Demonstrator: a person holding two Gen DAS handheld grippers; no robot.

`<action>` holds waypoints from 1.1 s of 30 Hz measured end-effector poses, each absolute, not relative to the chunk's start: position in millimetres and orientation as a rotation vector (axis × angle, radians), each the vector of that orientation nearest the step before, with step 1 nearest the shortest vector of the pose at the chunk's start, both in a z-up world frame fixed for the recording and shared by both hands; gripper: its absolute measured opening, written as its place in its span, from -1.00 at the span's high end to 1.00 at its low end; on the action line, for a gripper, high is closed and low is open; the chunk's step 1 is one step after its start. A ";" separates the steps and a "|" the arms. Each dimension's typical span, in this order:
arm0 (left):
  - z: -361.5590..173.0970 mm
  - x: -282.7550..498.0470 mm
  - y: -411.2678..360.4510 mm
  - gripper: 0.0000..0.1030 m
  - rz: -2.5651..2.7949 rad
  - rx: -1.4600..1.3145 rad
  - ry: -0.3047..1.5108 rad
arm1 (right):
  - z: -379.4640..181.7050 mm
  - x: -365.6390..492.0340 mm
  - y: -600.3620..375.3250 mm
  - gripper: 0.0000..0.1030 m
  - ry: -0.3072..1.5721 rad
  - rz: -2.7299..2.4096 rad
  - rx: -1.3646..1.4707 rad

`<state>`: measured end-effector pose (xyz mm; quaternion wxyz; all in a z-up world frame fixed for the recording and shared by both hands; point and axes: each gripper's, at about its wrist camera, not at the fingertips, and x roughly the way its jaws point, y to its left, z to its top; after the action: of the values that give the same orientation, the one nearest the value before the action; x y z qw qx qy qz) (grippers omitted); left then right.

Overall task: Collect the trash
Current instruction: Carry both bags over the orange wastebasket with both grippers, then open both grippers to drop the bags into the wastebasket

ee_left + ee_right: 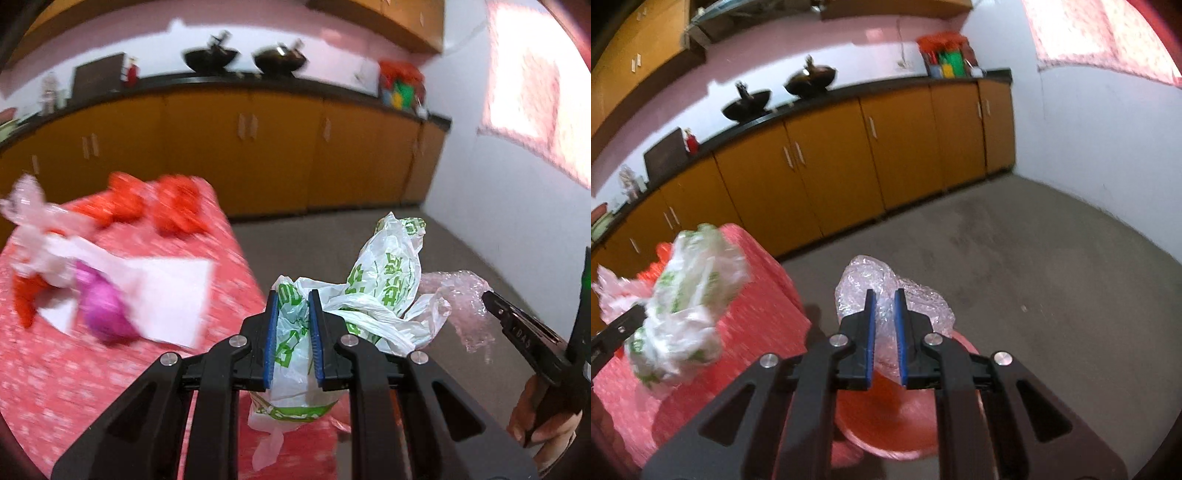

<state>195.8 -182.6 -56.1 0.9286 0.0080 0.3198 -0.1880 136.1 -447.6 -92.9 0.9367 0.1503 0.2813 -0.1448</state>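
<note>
My left gripper (293, 299) is shut on a crumpled white plastic bag with green print (384, 291) and holds it in the air past the table's right edge. The same bag (683, 306) shows blurred at the left of the right wrist view. My right gripper (884, 295) is shut on a wad of clear bubble wrap (886, 284) and holds it above a red bin (894, 413) on the floor. The bubble wrap (461, 295) and the right gripper's body show at the right of the left wrist view.
A table with a red patterned cloth (92, 362) carries a pink object (107, 306), white paper (166, 291), clear plastic (33, 221) and red pieces (177, 206). Orange cabinets (831, 166) line the far wall. Grey floor (1052, 277) lies to the right.
</note>
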 end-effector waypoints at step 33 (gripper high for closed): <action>-136.5 241.7 -273.3 0.58 -0.445 0.084 0.863 | -179.6 164.9 -500.2 0.47 0.706 -0.308 0.444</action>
<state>241.7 -273.3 -136.5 0.8837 0.0405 0.4145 -0.2136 164.9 -500.2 -179.6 0.9028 0.2148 0.3415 -0.1489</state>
